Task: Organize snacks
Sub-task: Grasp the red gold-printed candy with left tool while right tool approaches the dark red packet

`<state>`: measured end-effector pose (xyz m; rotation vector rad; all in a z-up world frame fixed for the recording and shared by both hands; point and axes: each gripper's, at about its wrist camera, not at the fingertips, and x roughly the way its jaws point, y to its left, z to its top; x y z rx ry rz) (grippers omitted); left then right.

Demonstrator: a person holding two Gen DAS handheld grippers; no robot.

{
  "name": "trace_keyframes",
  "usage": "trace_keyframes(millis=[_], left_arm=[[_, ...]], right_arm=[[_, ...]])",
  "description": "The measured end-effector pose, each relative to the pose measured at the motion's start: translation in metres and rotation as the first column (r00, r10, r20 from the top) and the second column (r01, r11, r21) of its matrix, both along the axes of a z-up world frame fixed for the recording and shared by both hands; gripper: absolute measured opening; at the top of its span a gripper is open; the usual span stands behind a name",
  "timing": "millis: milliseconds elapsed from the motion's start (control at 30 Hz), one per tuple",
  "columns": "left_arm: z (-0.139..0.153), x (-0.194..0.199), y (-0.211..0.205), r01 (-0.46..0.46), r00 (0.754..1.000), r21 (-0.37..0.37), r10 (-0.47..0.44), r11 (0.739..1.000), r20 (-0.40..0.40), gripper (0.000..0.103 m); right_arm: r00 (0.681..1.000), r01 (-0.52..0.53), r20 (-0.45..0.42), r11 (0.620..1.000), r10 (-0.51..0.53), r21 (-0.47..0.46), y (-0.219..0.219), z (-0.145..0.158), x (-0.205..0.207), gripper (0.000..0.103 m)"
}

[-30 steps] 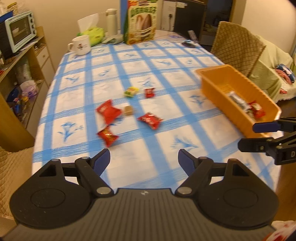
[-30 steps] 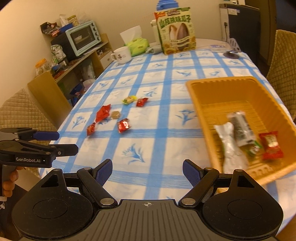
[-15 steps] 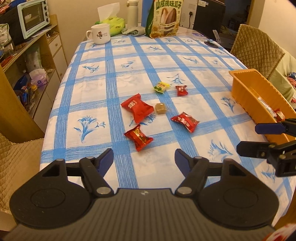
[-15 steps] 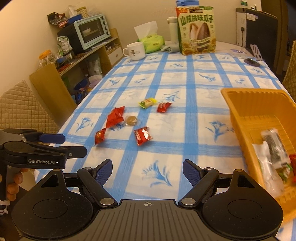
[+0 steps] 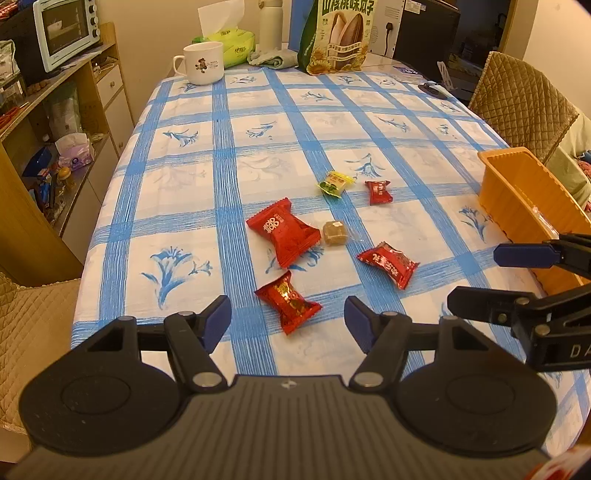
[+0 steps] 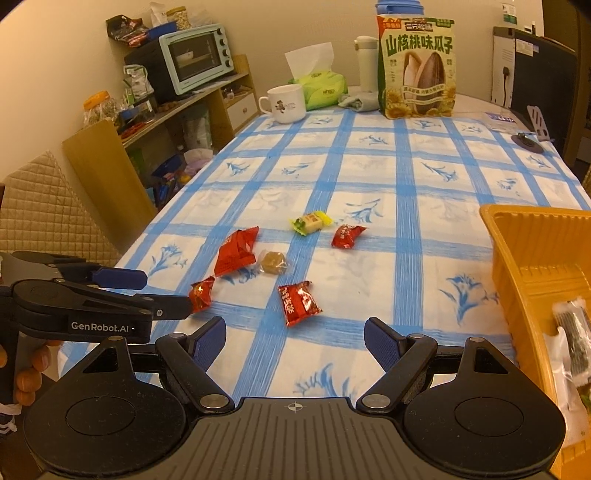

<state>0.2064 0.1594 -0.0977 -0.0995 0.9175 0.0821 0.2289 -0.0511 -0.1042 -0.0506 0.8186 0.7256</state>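
Several wrapped snacks lie on the blue-checked tablecloth: a large red packet [image 5: 282, 230], a brown candy [image 5: 334, 232], a yellow-green candy [image 5: 334, 183] and red candies [image 5: 388, 264]. My left gripper [image 5: 288, 321] hovers low over a small red candy [image 5: 288, 304]. That candy lies just ahead of its tips, untouched, and the jaws are closing. My right gripper [image 6: 295, 338] stands open behind another red candy [image 6: 298, 302]. An orange basket [image 6: 524, 258] with a few packets in it sits at the right. Each gripper shows in the other's view: the left [image 6: 166, 293], the right [image 5: 472, 275].
At the far end of the table stand a white mug [image 5: 203, 62], a tissue pack [image 5: 229, 40], a bottle [image 5: 271, 26] and a sunflower-seed bag [image 5: 338, 35]. A shelf with a toaster oven [image 6: 192, 57] runs along the left. Quilted chairs flank the table.
Both grippers have moved left and lower toward the candies, which now look nearer. The basket has slid toward the right edge of both views. The left jaws have narrowed.
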Motion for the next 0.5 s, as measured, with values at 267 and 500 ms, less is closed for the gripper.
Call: trace_keyframes(millis=[267, 500], left_arm=[[-0.010, 0.019, 0.005, -0.032, 0.999, -0.042, 0.031, 0.999, -0.024, 0.050], [-0.019, 0.030, 0.007, -0.039, 0.998, -0.037, 0.037, 0.999, -0.042, 0.045]], right_arm=[[1.000, -0.022, 0.012, 1.000, 0.022, -0.012, 0.010, -0.006, 0.013, 0.082], [0.999, -0.031, 0.013, 0.999, 0.032, -0.017, 0.015, -0.008, 0.022, 0.082]])
